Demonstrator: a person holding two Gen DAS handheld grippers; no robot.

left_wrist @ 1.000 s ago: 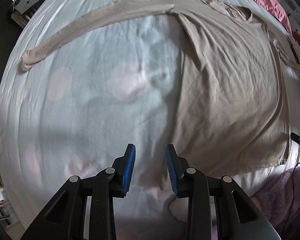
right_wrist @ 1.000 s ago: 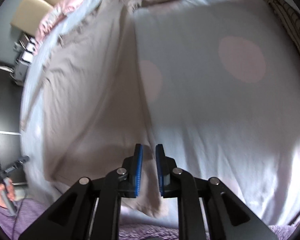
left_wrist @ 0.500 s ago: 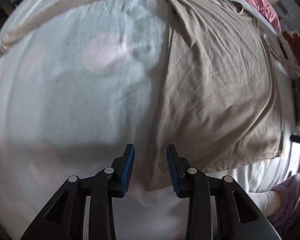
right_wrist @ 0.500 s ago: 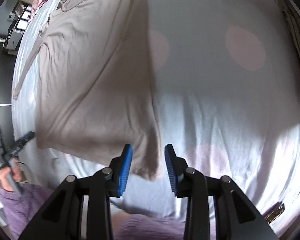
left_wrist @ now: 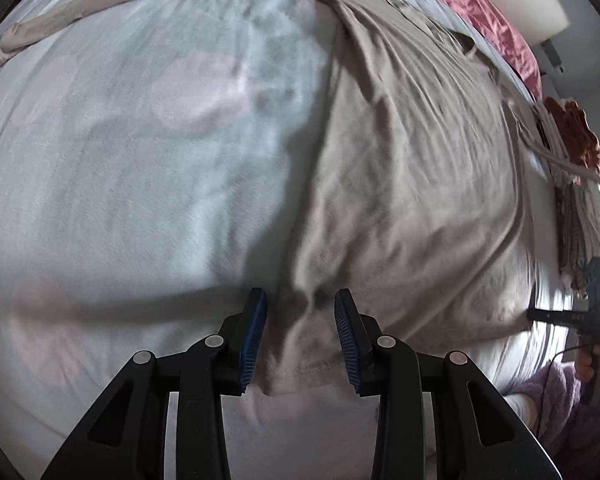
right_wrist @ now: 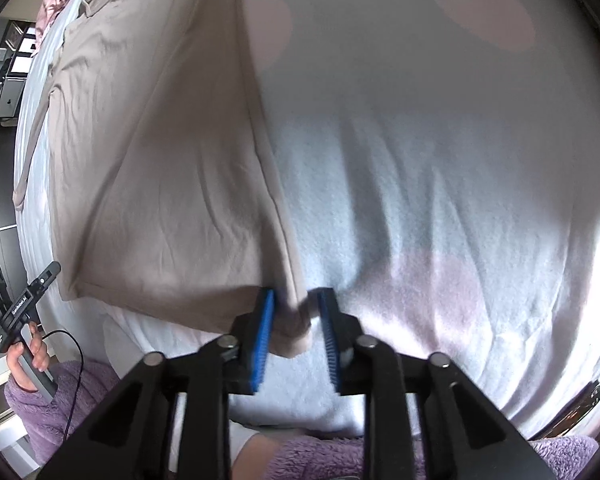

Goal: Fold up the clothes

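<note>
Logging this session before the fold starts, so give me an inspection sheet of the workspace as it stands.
Surface: pale bed sheet, faint pink spots, wrinkled.
Job's things: beige long-sleeved shirt lying flat, one sleeve stretched out.
Clutter: pink fabric at far edge; stacked textiles beside shirt.
Grippers: left hand-held gripper open around a hem corner; right hand-held gripper has just been closing, other hem corner between its jaws, not clamped.
Cables: thin black cable over a purple sleeve.
Surroundings: dark furniture beyond the bed.
</note>
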